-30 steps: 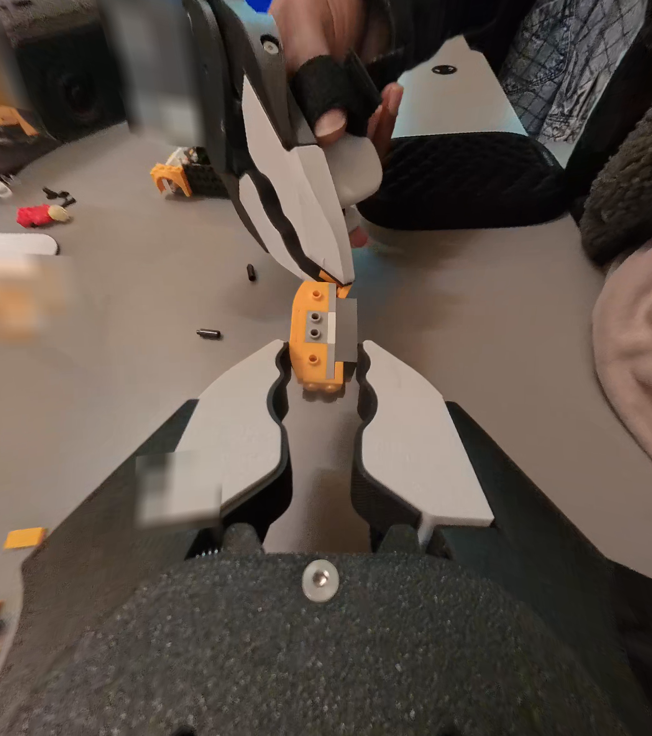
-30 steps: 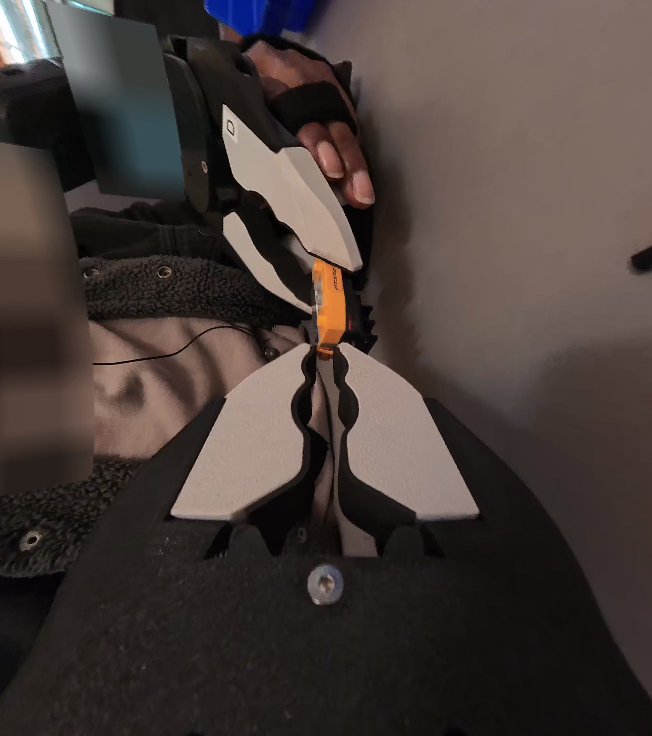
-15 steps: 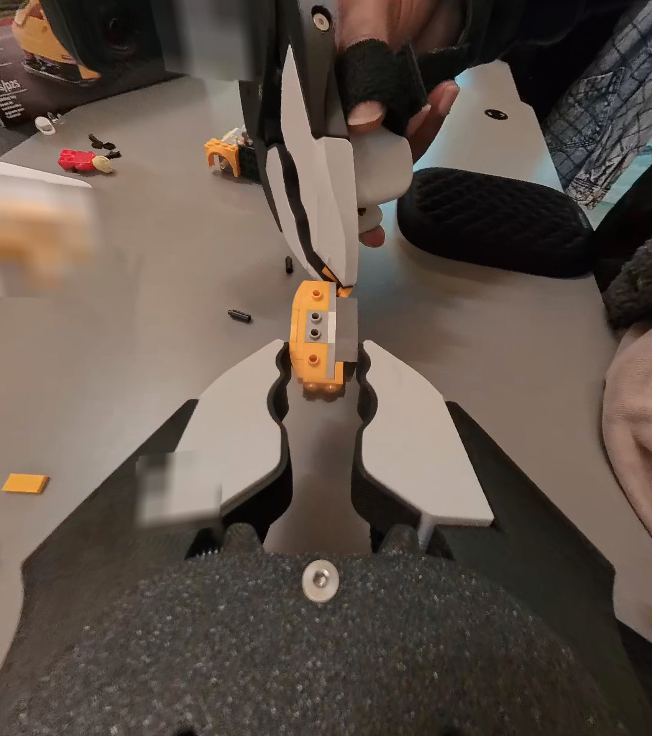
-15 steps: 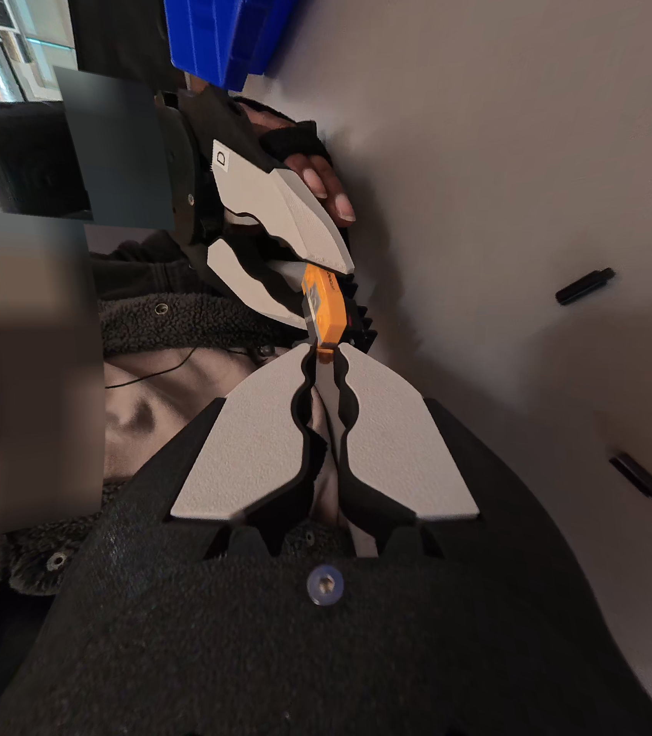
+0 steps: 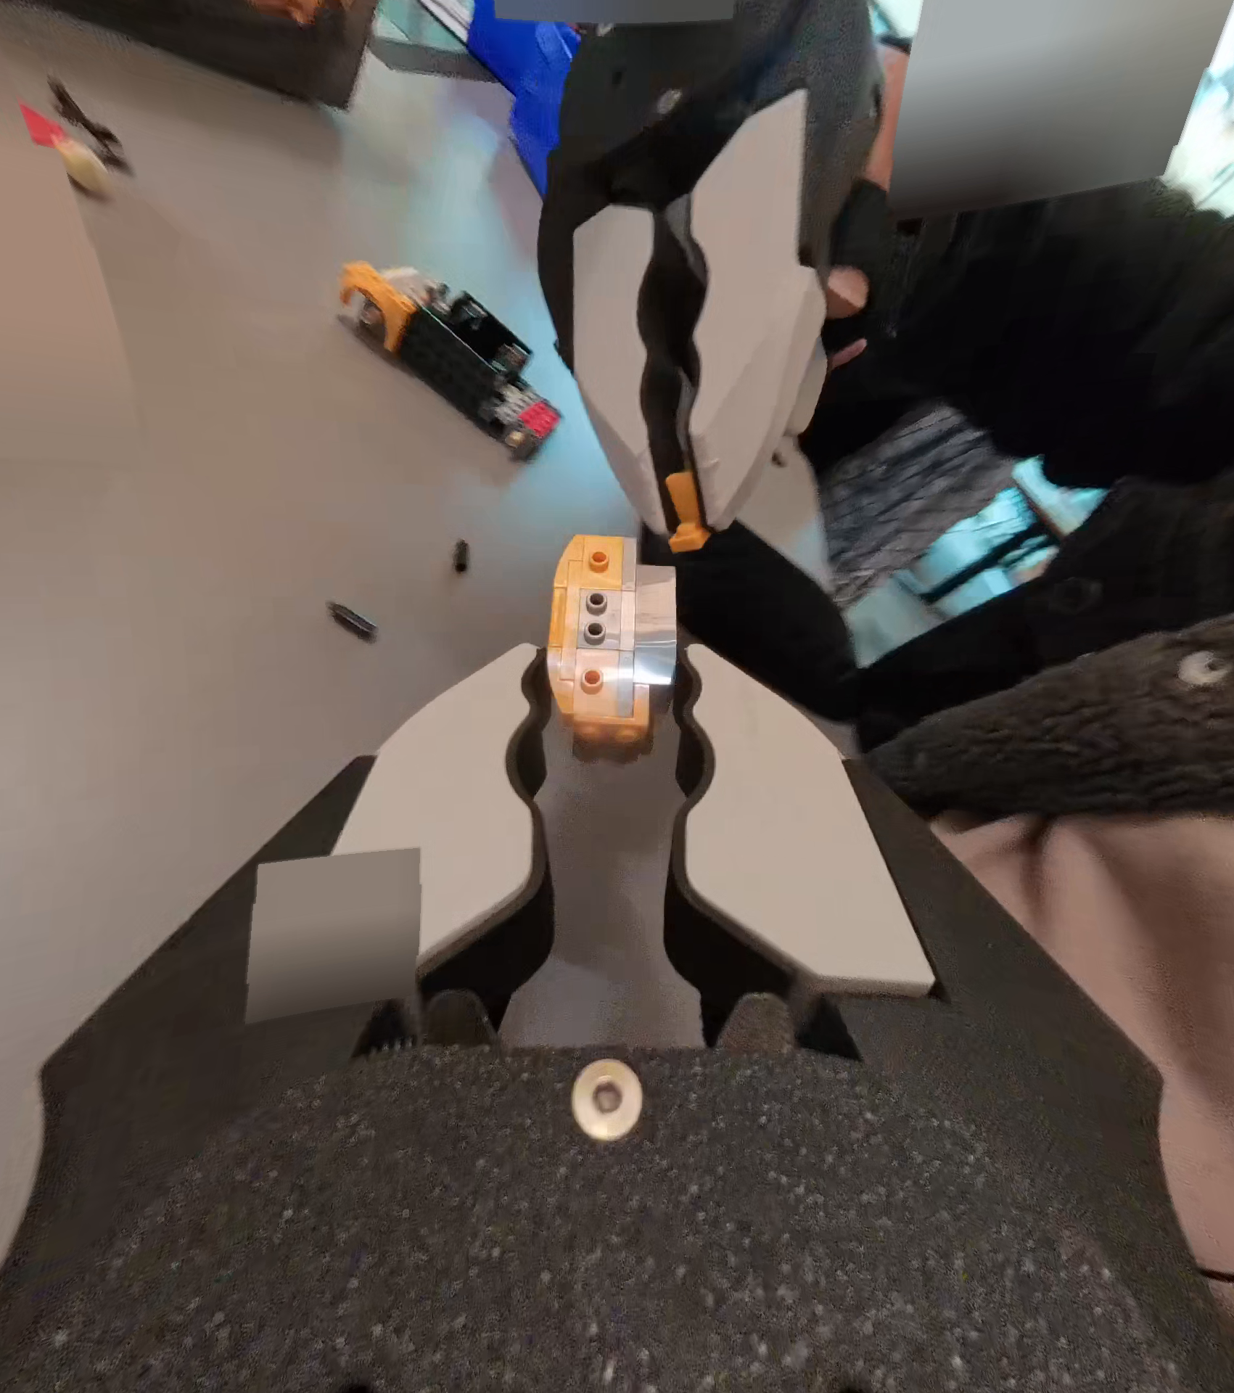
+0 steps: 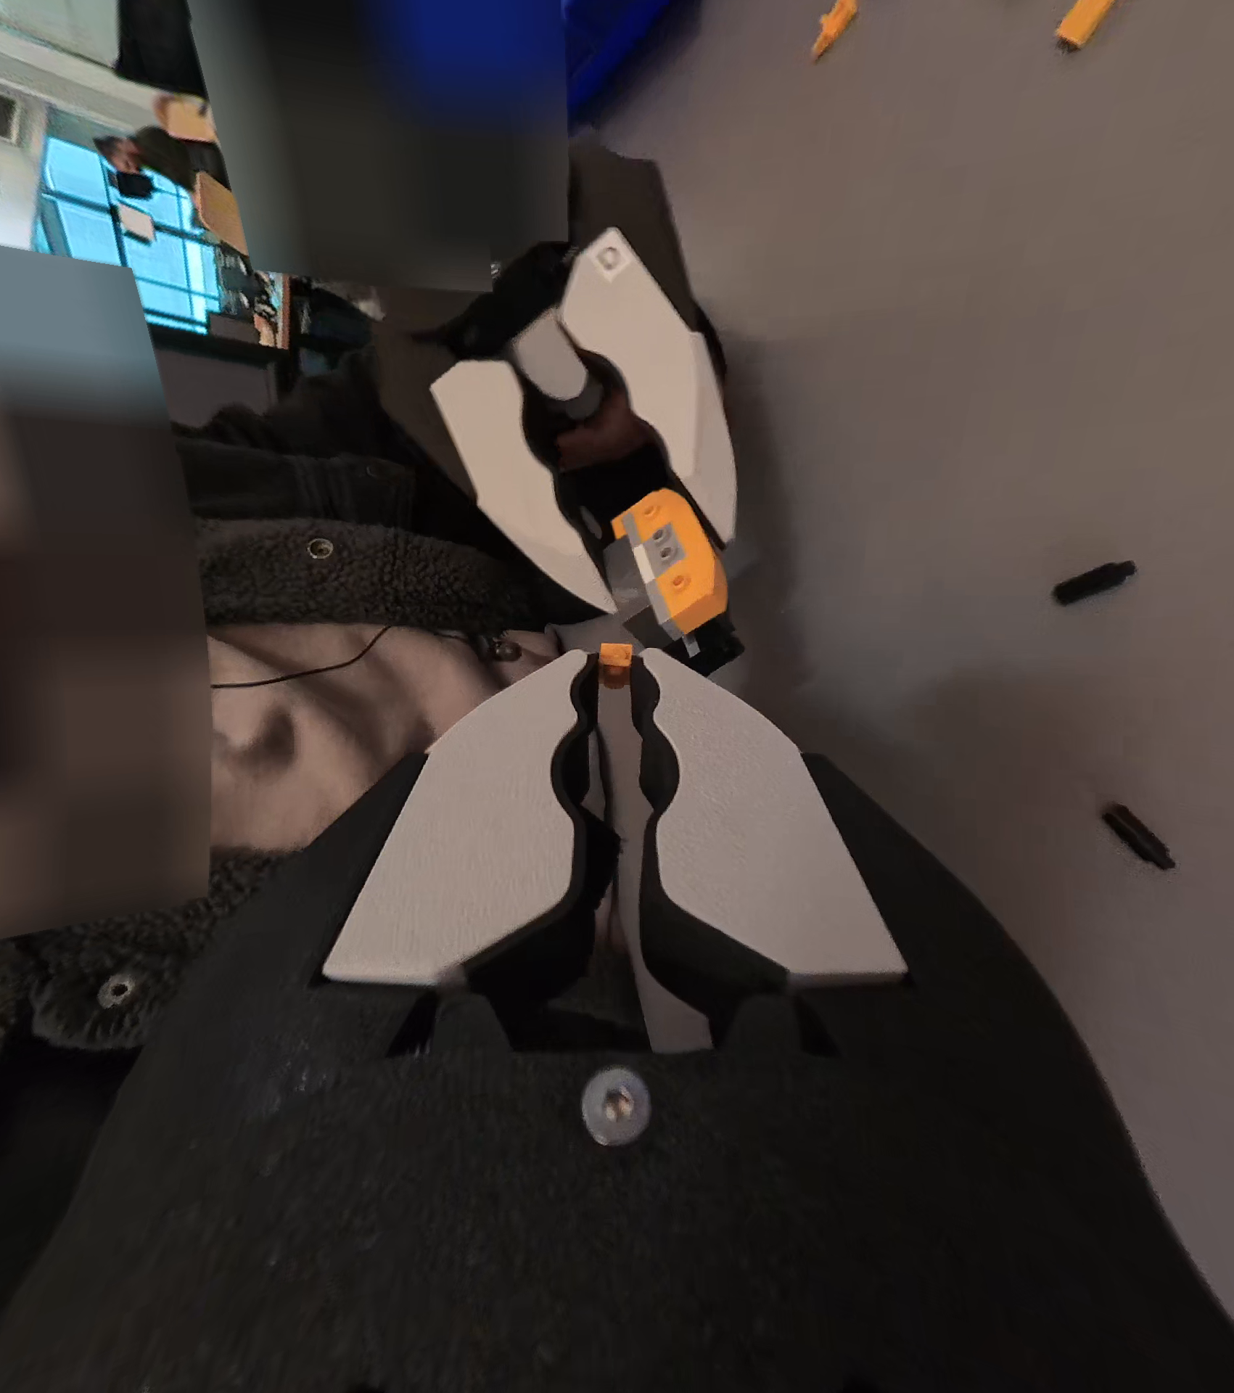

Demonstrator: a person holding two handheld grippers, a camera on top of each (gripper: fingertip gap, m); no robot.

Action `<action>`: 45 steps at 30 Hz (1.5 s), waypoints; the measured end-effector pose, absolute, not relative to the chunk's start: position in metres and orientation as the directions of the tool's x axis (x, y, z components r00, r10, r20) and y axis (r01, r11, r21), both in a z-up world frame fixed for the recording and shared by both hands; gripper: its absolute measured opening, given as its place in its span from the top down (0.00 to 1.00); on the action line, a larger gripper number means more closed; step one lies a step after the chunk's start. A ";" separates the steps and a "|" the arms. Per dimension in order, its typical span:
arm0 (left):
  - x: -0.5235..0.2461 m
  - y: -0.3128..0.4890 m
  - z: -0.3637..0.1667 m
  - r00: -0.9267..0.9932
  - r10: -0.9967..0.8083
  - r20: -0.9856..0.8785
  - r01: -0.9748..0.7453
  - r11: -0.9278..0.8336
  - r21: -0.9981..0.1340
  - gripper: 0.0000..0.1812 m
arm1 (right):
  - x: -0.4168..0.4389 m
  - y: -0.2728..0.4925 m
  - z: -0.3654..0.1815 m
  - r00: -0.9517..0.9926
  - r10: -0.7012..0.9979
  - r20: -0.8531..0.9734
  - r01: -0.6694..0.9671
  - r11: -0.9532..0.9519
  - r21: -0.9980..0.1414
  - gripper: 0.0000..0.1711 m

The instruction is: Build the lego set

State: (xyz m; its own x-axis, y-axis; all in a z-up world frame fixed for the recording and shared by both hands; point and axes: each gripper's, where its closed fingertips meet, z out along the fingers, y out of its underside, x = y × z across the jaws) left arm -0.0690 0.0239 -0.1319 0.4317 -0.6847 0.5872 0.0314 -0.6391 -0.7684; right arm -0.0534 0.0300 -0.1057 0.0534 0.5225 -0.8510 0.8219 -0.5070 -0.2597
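The left gripper [image 5: 610,671] is clamped on a small orange and grey brick assembly [image 5: 602,641], held off the grey table [image 5: 184,528]. The assembly is a short block: orange along one side with rounded corners, a grey sloped piece on the other, and four studs in a row on its face, two orange at the ends and two grey between. Black parts show beneath it in the right wrist view, though blur hides their shape. The right gripper [image 6: 613,659] pinches a small orange piece [image 6: 614,657] at its fingertips, just beside the assembly's end and apart from it. A partly built black and orange model [image 5: 448,347] and loose black pins [image 6: 1092,582] lie on the table.
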 end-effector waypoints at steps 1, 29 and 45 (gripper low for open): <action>-0.066 0.021 -0.133 0.380 -0.652 0.656 0.043 -0.696 -0.717 0.83 | -0.050 0.029 -0.103 0.046 0.522 -0.852 0.819 -0.507 -0.267 0.96; -0.068 0.025 -0.195 0.590 -0.552 0.589 -0.434 -0.832 -0.345 0.78 | 0.011 0.015 -0.137 -0.098 0.451 -0.887 0.751 -0.552 -0.364 0.96; -0.010 -0.016 -0.111 0.288 -0.912 -0.291 -0.546 0.094 -0.833 0.94 | -0.016 -0.024 -0.108 -0.234 0.315 -0.920 0.730 -0.568 -0.380 0.95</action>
State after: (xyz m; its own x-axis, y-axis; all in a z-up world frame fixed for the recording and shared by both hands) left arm -0.0099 -0.0156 -0.1115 0.2879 -0.9122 -0.2914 -0.5460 0.0936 -0.8325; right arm -0.0157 -0.0239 -0.1077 -0.2341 0.3150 -0.9198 0.7295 -0.5684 -0.3804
